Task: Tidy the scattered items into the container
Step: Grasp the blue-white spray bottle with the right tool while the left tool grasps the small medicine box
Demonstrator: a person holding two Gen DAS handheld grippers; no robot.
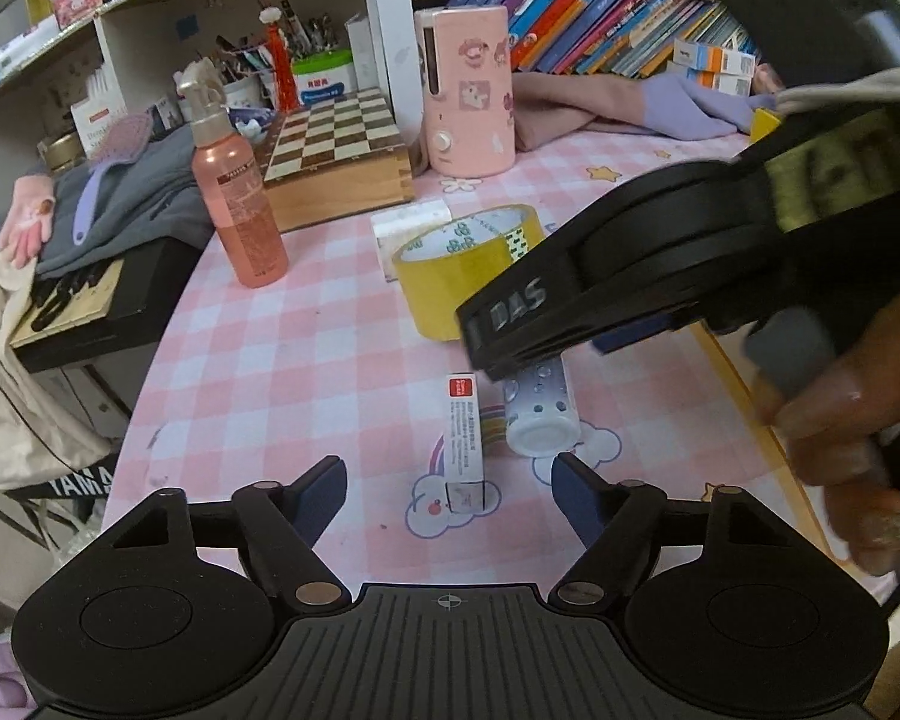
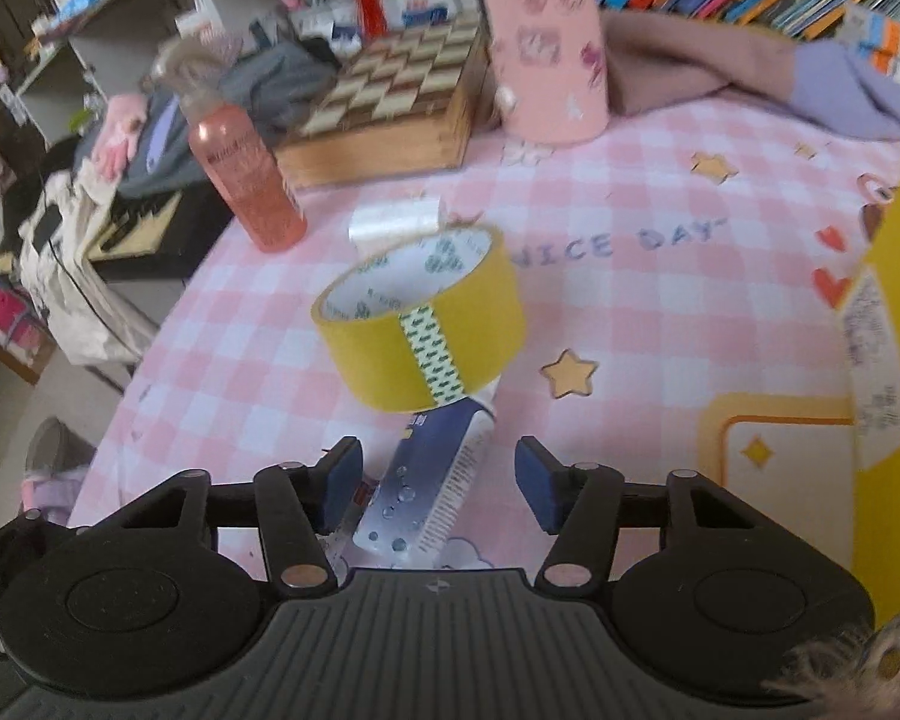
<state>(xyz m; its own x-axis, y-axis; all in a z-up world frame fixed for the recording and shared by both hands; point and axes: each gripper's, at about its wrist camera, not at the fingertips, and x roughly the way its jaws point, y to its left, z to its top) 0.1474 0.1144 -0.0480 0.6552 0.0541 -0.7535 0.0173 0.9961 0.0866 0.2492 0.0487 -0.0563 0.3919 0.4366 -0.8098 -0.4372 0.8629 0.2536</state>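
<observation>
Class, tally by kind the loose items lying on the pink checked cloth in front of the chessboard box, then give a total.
Tape roll: 1
Tube: 1
Small carton: 1
Tissue pack: 1
Spray bottle: 1
Total: 5

A table covered with a pink-and-white checked cloth point(image 1: 282, 360) printed with stars and clouds stands against white shelving point(image 1: 384, 18); a row of colourful upright books point(image 1: 600, 12) fills the shelf behind, a black keyboard point(image 1: 84, 300) sits beside the table's left edge
</observation>
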